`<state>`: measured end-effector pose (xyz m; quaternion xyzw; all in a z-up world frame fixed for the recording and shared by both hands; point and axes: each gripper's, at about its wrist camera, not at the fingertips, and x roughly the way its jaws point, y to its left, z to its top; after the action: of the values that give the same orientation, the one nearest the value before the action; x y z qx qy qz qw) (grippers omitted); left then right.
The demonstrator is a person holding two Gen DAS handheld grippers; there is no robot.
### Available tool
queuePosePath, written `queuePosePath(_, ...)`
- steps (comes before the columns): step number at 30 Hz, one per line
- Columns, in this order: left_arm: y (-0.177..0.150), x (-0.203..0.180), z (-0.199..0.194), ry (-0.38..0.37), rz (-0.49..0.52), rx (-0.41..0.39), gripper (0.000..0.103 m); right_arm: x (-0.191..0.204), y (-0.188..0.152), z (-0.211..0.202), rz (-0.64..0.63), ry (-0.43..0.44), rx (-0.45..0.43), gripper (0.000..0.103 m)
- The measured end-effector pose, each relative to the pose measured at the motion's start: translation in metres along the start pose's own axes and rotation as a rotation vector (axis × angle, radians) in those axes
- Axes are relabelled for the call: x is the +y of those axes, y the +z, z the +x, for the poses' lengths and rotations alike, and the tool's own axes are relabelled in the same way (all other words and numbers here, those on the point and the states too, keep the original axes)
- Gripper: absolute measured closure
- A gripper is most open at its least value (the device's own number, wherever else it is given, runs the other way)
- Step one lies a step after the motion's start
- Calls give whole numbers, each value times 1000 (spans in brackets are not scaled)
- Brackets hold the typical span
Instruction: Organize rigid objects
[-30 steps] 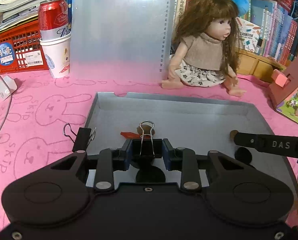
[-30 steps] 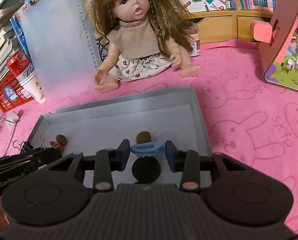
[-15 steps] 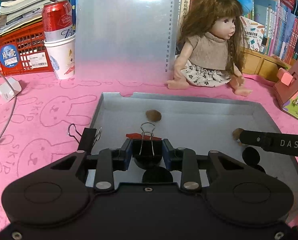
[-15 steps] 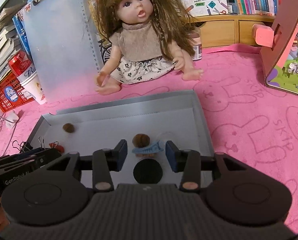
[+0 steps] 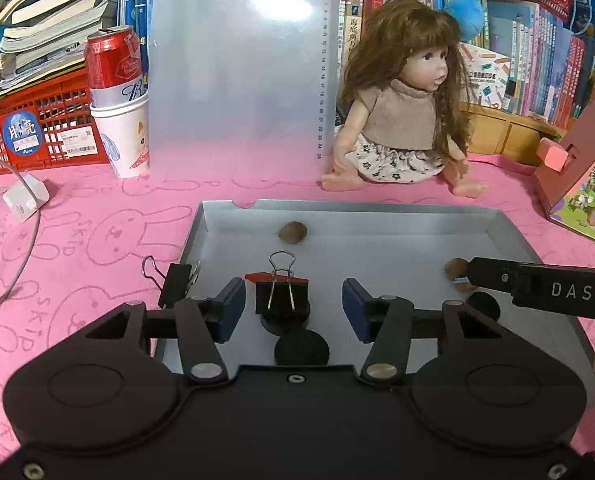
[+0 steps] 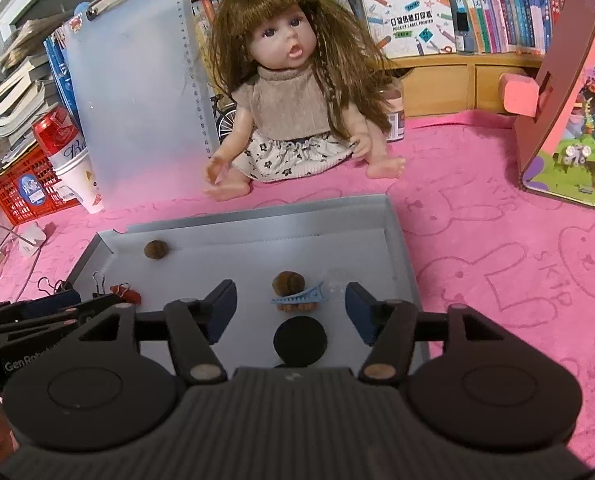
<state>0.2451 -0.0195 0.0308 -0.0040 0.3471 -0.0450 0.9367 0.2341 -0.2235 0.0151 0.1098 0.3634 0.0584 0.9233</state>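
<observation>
Both grippers are opening: the left gripper (image 5: 293, 308) has released the binder clip (image 5: 282, 294), the right gripper (image 6: 290, 308) the blue hair clip (image 6: 299, 299); both items now rest free between the fingers in the tray (image 5: 377, 216), so this placing seems done.

Both wrist views overlook the tray (image 5: 377, 216) closely.

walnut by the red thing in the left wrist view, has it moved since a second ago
Yes. The walnut has rolled away from the binder clip and now lies near the far wall of the grey tray.
</observation>
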Motion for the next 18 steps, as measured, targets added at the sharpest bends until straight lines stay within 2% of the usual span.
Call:
queuePosePath(6, -6, -3, -19, -31, -3, -22, 44, 6, -6, -21, -52, -5, -63, 17)
queuePosePath(9, -9, -5, -29, -44, 3, -40, 31, 10, -9, -32, -66, -3, -93, 16)
queuePosePath(18, -18, -9, -58, -37, 12, -92, 28, 14, -18, -61, -88, 15, -162, 11)
